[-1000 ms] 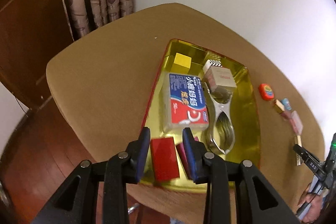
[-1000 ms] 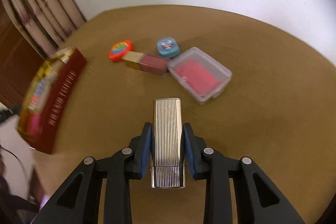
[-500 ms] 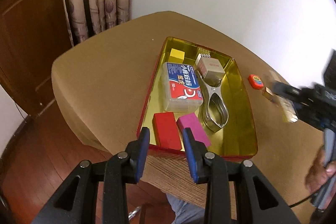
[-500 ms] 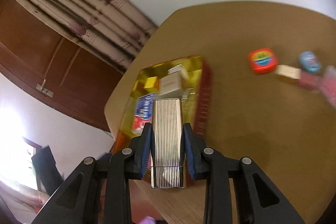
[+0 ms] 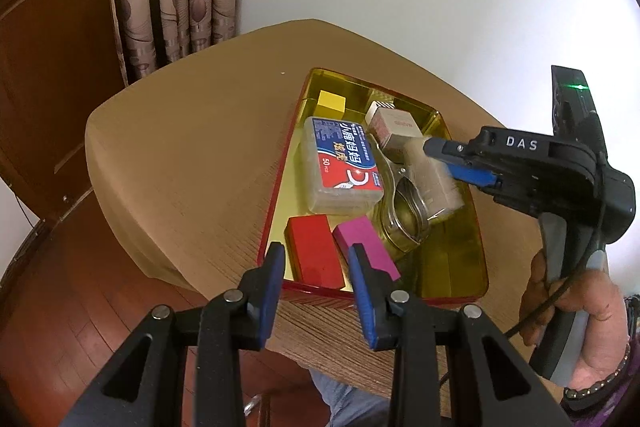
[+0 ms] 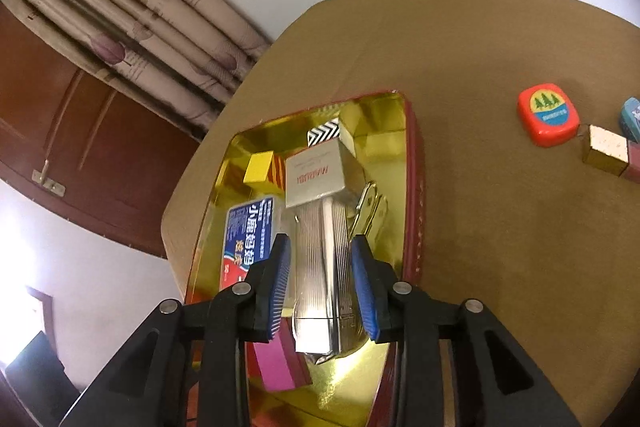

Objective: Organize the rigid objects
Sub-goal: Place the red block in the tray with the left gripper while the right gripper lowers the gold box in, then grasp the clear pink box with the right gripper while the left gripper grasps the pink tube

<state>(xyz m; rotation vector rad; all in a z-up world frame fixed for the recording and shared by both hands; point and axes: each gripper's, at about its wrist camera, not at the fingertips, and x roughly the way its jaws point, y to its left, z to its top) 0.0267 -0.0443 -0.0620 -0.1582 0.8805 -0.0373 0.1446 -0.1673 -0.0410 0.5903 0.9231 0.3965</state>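
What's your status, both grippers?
Left gripper open, empty. Right gripper open around ribbed silver metal case in gold tin tray. Tray crowded beneath it.

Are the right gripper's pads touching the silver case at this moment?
Apart. In the right wrist view, the right gripper stands open, with visible gaps between both pads and the silver case, which lies in the gold tray.

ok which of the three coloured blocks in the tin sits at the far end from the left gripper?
The yellow block, in the far corner of the gold tin. The red block and magenta block lie at the near end.
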